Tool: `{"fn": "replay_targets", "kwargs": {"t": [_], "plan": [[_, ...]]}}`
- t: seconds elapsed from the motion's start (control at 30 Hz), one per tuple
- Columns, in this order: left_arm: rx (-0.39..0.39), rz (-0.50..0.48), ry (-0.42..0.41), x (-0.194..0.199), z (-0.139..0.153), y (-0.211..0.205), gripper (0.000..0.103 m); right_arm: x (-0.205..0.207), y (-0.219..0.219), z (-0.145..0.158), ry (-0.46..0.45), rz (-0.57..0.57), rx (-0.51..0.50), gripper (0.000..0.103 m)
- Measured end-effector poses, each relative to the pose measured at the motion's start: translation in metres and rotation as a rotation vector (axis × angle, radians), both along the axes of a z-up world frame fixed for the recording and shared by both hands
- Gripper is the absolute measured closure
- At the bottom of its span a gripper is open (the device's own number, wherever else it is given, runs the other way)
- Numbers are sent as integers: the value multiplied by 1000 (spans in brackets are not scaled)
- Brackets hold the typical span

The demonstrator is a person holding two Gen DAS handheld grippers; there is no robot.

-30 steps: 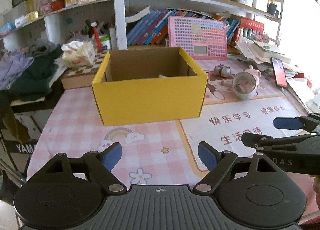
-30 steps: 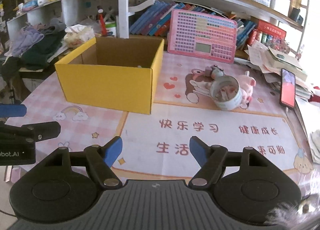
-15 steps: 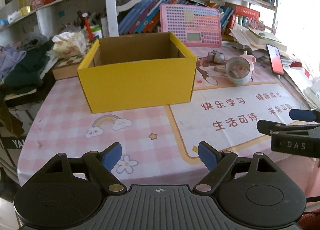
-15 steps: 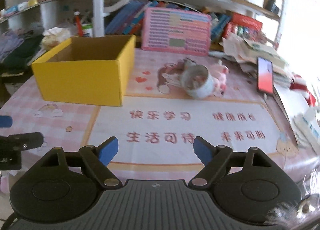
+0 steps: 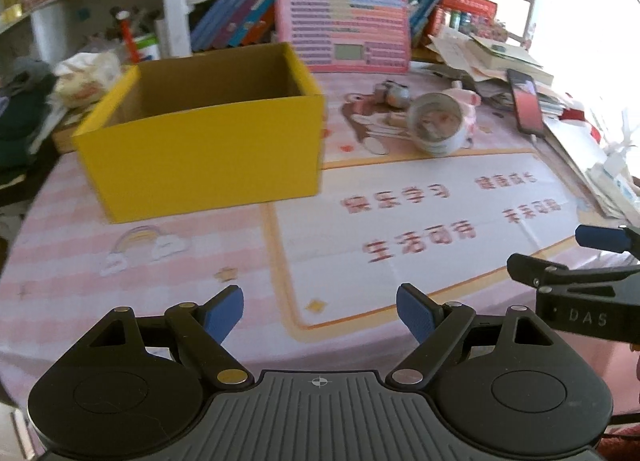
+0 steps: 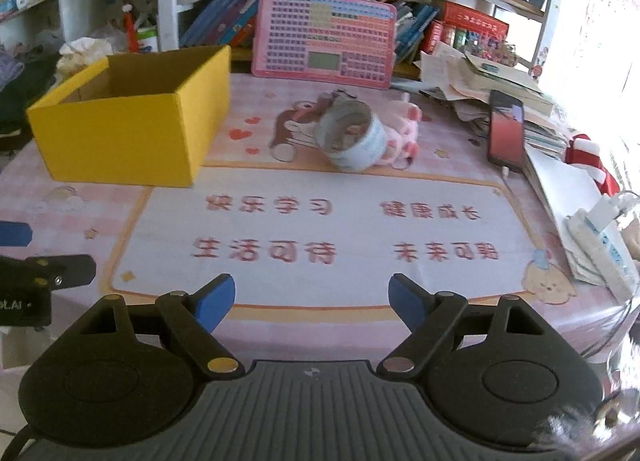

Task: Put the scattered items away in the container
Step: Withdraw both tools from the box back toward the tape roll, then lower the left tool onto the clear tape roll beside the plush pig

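An open yellow cardboard box (image 5: 208, 149) (image 6: 120, 133) stands on the pink table mat at the back left. To its right lie a wide tape roll (image 5: 436, 127) (image 6: 352, 137), a pink plush pig (image 6: 404, 129) behind it and a small grey toy (image 5: 394, 91). My left gripper (image 5: 320, 313) is open and empty, low over the mat's near edge. My right gripper (image 6: 310, 301) is open and empty, also near the front edge; it shows at the right of the left wrist view (image 5: 580, 261).
A pink toy keyboard (image 6: 324, 43) leans against the bookshelf behind the items. A phone (image 6: 506, 131) and piled papers (image 6: 480, 77) lie at the right. A power strip (image 6: 600, 245) sits at the right edge. Clothes and tissues (image 5: 88, 77) crowd the left.
Both grippers have drawn back toward the table's front edge and shifted right, so the box looks smaller and further left. Both stayed open and empty.
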State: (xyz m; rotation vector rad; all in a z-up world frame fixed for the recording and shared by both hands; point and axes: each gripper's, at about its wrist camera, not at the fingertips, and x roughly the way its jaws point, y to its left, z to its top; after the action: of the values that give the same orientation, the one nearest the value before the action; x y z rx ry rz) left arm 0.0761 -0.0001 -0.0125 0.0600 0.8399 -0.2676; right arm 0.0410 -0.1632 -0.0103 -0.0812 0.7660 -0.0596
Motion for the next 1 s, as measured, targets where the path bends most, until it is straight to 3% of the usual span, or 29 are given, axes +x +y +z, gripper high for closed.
{"fn": "replay_targets", "kwargs": {"t": [0.7, 1.0], "plan": [[44, -74, 14, 80, -9, -132, 17, 77, -127, -8, 8, -39, 42, 19], [52, -65, 0, 112, -9, -155, 17, 113, -160, -8, -23, -62, 158, 19]]}}
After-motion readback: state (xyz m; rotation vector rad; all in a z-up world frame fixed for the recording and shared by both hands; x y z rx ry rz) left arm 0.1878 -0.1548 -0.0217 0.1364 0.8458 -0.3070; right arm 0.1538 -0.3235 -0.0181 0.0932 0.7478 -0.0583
